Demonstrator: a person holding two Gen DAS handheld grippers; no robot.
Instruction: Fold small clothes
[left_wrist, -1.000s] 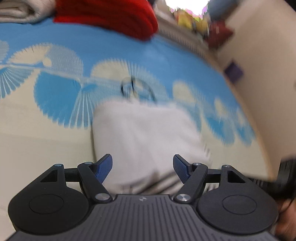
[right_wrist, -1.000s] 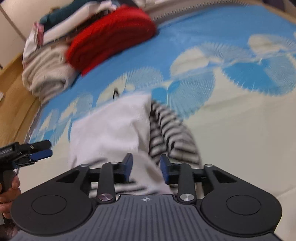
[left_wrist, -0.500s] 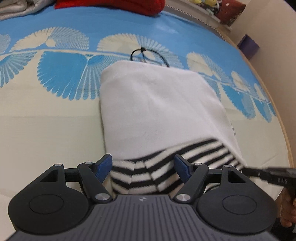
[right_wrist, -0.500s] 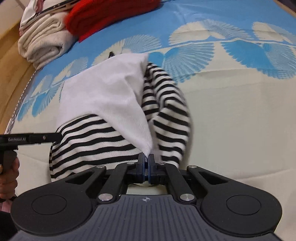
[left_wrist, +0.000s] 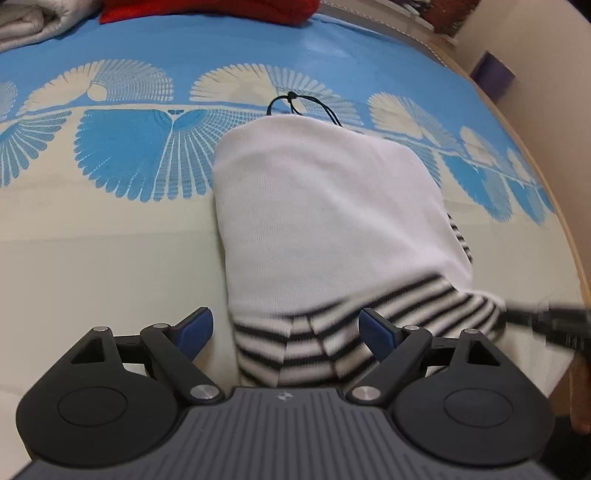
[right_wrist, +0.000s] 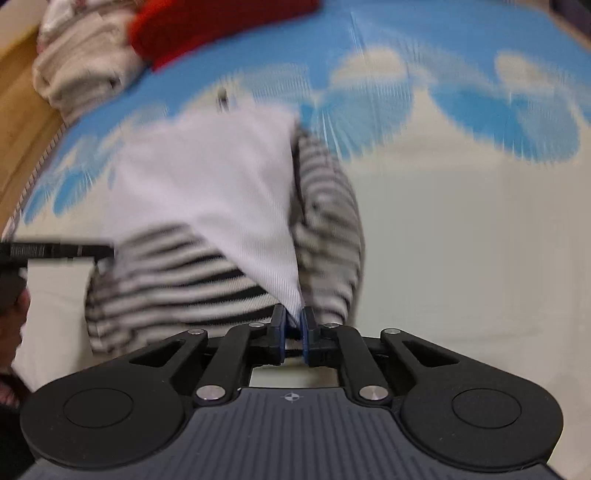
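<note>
A small knitted garment, plain white on one part and black-and-white striped on the other (left_wrist: 325, 221), lies partly folded on a blue and cream bedspread printed with fan shapes (left_wrist: 122, 155). The white panel is folded over the top, and the striped knit shows along the near edge and down the right side.

The left claw (left_wrist: 286, 326) hovers over the near striped hem with its blue-padded fingers (left_wrist: 195, 326) standing wide apart; its jaws have just been opening further. The hem lies beneath the gap, and neither pad presses on it.

The right claw (right_wrist: 293, 328) has its pads drawn nearly together, pinching the lower corner of the white panel. Its jaws closed tight a moment ago and have just eased apart slightly, with the cloth between them. The right wrist view is blurred.

A thin black looped cord with a small bead (left_wrist: 295, 101) lies on the bedspread just beyond the garment's far edge. Farther back sit a red knitted item (left_wrist: 207, 9) and, beside it, a stack of folded pale beige cloth (right_wrist: 85, 70). A wooden floor (right_wrist: 22, 110) shows past the bed's edge.
</note>
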